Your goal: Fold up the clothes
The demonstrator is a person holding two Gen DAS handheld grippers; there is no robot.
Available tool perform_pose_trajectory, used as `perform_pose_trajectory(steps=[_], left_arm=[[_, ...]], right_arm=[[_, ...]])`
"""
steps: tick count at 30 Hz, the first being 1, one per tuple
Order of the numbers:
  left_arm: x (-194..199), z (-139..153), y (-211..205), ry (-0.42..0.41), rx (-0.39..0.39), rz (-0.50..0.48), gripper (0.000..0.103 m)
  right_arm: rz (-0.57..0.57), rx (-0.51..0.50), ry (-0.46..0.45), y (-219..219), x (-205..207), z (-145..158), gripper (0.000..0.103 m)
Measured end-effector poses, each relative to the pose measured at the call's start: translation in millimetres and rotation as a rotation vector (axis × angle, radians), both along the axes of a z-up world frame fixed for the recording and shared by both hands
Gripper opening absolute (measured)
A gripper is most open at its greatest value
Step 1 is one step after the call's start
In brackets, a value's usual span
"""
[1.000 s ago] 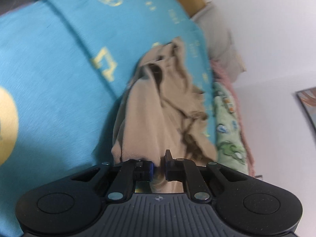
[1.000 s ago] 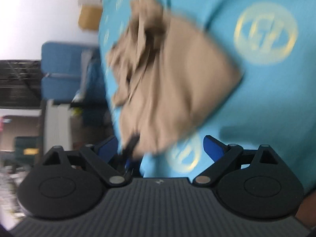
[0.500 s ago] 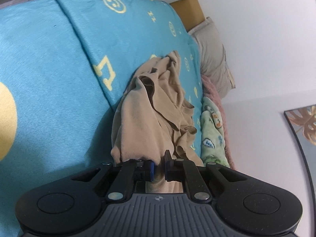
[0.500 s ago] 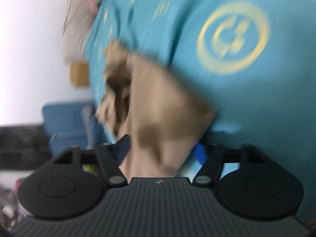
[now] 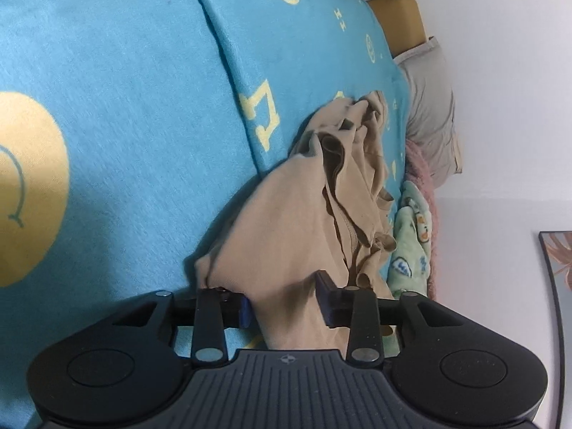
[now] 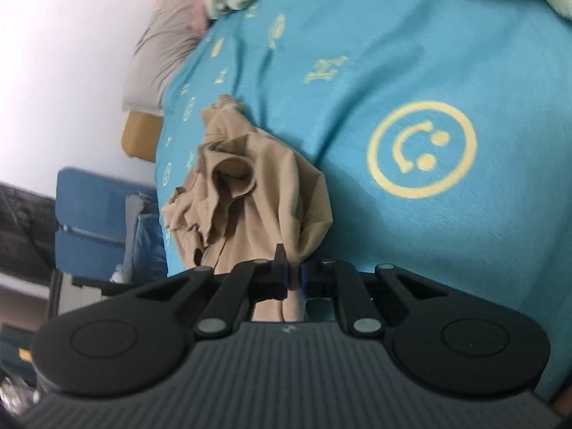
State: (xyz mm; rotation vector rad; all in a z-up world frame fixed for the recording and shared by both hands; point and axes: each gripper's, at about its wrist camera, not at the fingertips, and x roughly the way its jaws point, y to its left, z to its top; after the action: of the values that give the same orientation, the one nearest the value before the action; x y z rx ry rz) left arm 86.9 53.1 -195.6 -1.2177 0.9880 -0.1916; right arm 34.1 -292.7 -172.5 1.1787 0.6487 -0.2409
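Observation:
A crumpled tan garment [image 5: 311, 214] lies on a turquoise bed cover [image 5: 125, 107] with yellow smiley prints. My left gripper [image 5: 284, 304] stands open, and the near edge of the garment passes loosely between its jaws. In the right wrist view the same tan garment [image 6: 250, 193] bunches up ahead of my right gripper [image 6: 294, 275], which is shut on a fold of its near edge. The far part of the garment is heaped and wrinkled.
A grey pillow [image 5: 429, 107] and a green printed blanket [image 5: 411, 243] lie along the bed by the white wall [image 5: 500, 71]. A framed picture [image 5: 557, 268] hangs on that wall. A blue chair [image 6: 96, 221] stands beyond the bed edge.
My left gripper has opened and loosened its hold on the tan garment. My right gripper has closed on the garment's near edge and swung toward the bed.

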Motion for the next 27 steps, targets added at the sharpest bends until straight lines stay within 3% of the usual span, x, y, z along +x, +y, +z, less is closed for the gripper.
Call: perform_pose_trajectory(steps=[2,4,10,15,23,25,27], left_arm=[[-2,3,3,-0.030,-0.022,0.028,0.016],[-6,18,5,-0.073,-0.016,0.021,0.011],[-23,81,-2,-0.198,0.060,-0.041,0.008],[-64,129,1,-0.273,0.084,-0.071,0.008],[-175,152,16,-0.245,0.047,-0.062,0.008],[-183,149,18,-0.206,0.061,-0.076,0.008],[-164,148,15,-0.181,0.069,-0.074,0.008]], right_arm=[[0.011,-0.020,-0.003,-3,-2,5,0.009],[0.023,-0.043,-0.010,-6,-2,12,0.009],[0.056,-0.079,-0.071,-15,-7,60,0.009],[0.110,-0.113,-0.083,-9,-53,90,0.009],[0.191,-0.157,-0.089,2,-126,132,0.009],[0.194,-0.142,-0.070,2,-133,130,0.009],[0.192,-0.145,-0.064,1,-121,131,0.009]])
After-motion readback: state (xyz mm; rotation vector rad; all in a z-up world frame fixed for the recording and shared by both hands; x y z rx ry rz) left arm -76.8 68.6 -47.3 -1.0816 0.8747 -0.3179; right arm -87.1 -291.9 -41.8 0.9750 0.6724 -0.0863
